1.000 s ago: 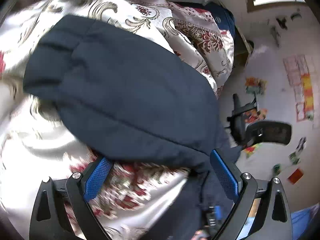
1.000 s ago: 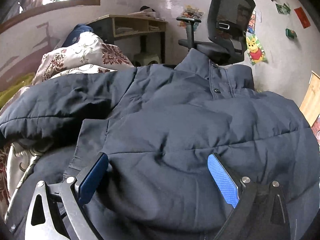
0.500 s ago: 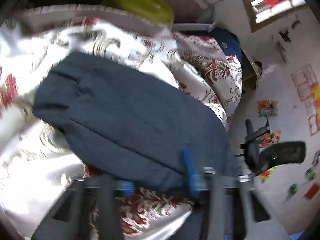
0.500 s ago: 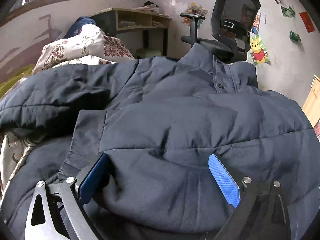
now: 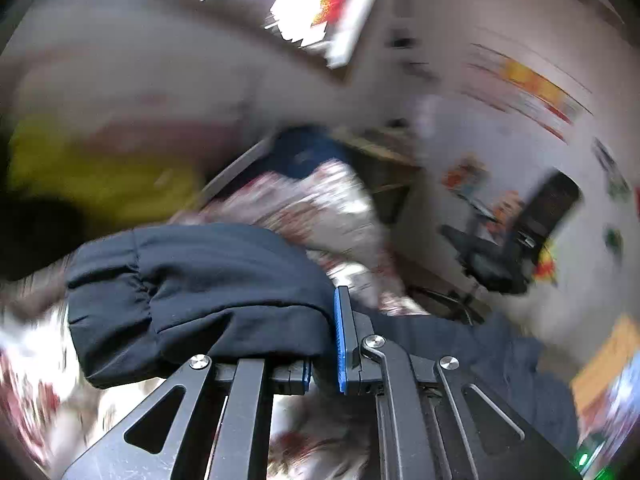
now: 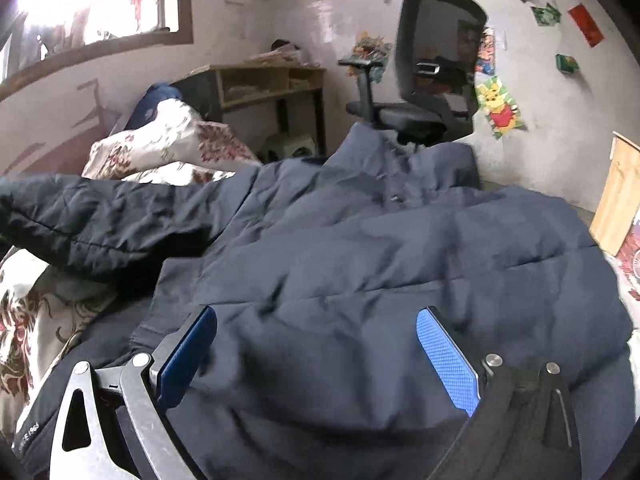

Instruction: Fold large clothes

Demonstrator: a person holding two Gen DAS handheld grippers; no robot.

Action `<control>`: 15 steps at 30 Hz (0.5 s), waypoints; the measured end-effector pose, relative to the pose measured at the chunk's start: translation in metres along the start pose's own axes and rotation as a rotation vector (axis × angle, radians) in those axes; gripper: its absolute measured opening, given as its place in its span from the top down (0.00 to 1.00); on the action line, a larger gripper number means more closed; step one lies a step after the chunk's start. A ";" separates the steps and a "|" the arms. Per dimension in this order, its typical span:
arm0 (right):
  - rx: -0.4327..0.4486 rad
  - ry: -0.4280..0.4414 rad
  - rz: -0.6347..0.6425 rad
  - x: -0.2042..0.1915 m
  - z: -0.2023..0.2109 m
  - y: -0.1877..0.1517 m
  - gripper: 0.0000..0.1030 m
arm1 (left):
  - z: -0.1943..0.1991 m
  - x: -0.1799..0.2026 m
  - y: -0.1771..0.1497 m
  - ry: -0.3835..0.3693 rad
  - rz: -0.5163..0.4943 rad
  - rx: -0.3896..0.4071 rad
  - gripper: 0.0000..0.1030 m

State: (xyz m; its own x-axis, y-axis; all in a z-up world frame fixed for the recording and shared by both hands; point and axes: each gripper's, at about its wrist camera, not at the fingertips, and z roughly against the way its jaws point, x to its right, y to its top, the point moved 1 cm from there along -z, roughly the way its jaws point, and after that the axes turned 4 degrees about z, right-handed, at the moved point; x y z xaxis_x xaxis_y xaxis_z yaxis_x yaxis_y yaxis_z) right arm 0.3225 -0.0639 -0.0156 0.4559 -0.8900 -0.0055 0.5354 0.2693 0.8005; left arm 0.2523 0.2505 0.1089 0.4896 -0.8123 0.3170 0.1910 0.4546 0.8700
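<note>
A dark navy padded jacket (image 6: 360,264) lies spread on a floral bed cover (image 6: 36,312), collar toward the far wall. In the left wrist view my left gripper (image 5: 324,344) is shut on the jacket's sleeve (image 5: 208,292) and holds it raised off the bed; that view is blurred. In the right wrist view the same sleeve (image 6: 92,224) stretches off to the left. My right gripper (image 6: 316,344) is open, its blue pads astride the jacket's lower body, resting on the fabric.
A black office chair (image 6: 424,92) stands beyond the jacket's collar. A wooden desk (image 6: 260,84) stands by the wall, with a floral pillow (image 6: 168,140) in front of it. A wooden board (image 6: 616,196) leans at the right.
My left gripper has shut on the sleeve and lifted it, swinging its view up toward the wall and window. My right gripper has stayed open on the jacket's body and shifted slightly.
</note>
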 end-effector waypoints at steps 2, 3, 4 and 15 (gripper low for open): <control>0.022 -0.012 -0.025 0.012 0.008 0.002 0.01 | 0.007 0.032 0.000 -0.065 -0.099 0.021 0.93; 0.028 -0.017 -0.034 0.017 0.011 0.003 0.01 | 0.010 0.048 -0.001 -0.100 -0.141 0.027 0.93; 0.039 -0.026 -0.051 0.026 0.016 0.005 0.01 | 0.013 0.069 -0.003 -0.147 -0.189 0.029 0.93; 0.152 -0.134 -0.261 0.131 0.061 0.012 0.01 | 0.005 0.224 -0.077 -0.502 -0.402 -0.175 0.94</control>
State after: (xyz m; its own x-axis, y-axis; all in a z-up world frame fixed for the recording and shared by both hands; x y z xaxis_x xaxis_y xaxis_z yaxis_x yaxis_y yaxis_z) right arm 0.3453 -0.2001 0.0298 0.2146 -0.9649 -0.1513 0.5048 -0.0230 0.8629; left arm 0.3429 0.0312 0.1146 -0.0957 -0.9832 0.1551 0.4316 0.0995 0.8966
